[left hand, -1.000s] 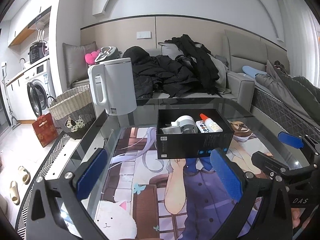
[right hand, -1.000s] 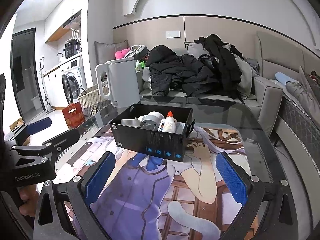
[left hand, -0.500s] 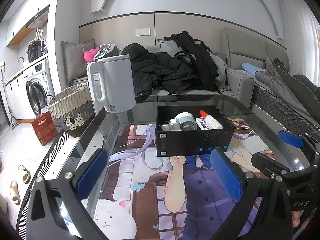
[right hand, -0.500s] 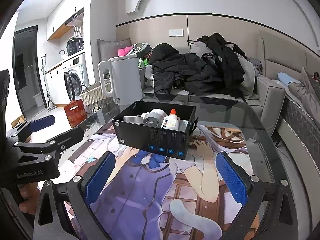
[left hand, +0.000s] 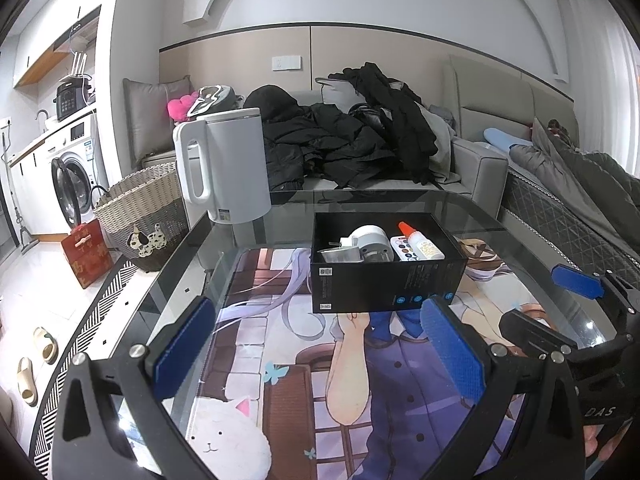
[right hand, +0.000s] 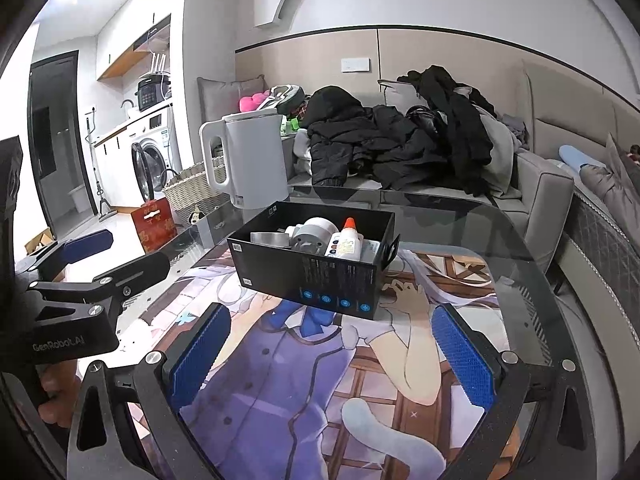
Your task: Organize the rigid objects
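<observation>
Both tongs, the left gripper (left hand: 316, 352) and the right gripper (right hand: 332, 350), hang spread apart, empty, above the glass table (left hand: 460, 206). The left reads "GenRobot.AI". Ahead, the black cardboard box (left hand: 384, 284) holds a white orange-capped glue bottle (left hand: 420, 242).

Black claw (left hand: 320, 354), blue ribbed pads (left hand: 454, 354), silver screws.

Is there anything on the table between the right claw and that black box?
Nothing: in the right wrist view, only bare printed mat separates the right gripper from the black box.
</observation>
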Available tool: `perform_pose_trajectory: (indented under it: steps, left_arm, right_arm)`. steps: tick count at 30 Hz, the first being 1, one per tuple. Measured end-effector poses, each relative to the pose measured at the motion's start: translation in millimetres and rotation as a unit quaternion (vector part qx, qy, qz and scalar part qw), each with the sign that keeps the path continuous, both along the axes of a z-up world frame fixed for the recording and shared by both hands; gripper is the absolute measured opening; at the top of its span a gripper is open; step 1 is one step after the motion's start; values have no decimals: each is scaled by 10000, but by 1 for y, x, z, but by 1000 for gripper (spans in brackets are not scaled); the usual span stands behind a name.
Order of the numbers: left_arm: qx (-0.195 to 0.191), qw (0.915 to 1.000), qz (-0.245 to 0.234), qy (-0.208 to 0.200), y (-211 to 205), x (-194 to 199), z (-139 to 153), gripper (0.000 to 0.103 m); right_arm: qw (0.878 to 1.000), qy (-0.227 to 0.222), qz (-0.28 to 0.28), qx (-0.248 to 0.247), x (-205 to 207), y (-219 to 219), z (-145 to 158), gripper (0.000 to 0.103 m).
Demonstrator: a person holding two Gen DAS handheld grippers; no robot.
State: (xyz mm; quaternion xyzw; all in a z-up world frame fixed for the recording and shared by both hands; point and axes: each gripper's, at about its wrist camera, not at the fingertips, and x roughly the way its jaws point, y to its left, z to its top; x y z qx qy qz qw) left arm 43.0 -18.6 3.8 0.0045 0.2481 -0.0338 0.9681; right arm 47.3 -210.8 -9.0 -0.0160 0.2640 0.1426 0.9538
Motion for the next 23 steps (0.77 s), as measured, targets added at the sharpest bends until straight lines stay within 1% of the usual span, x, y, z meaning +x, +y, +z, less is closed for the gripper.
perform_pose_trajectory:
  steps: [12, 16, 20, 23]
  left_arm:
    - [-22, 10000, 30, 39, 2, 0, -1, 103]
    - [-17, 10000, 11, 84, 3, 0, -4, 103]
    - [-27, 9999, -5, 132, 3, 1, -4, 103]
    - [-106, 9998, -30, 189, 3, 2, -4, 103]
  right_arm:
    - [9999, 86, 99, 12, 1, -3, -1, 102]
    - [9999, 16, 118, 20, 1, -5, 1, 102]
    - [9999, 60, 128, 40, 2, -6, 0, 102]
    - [9998, 88, 166, 15, 4, -6, 0, 102]
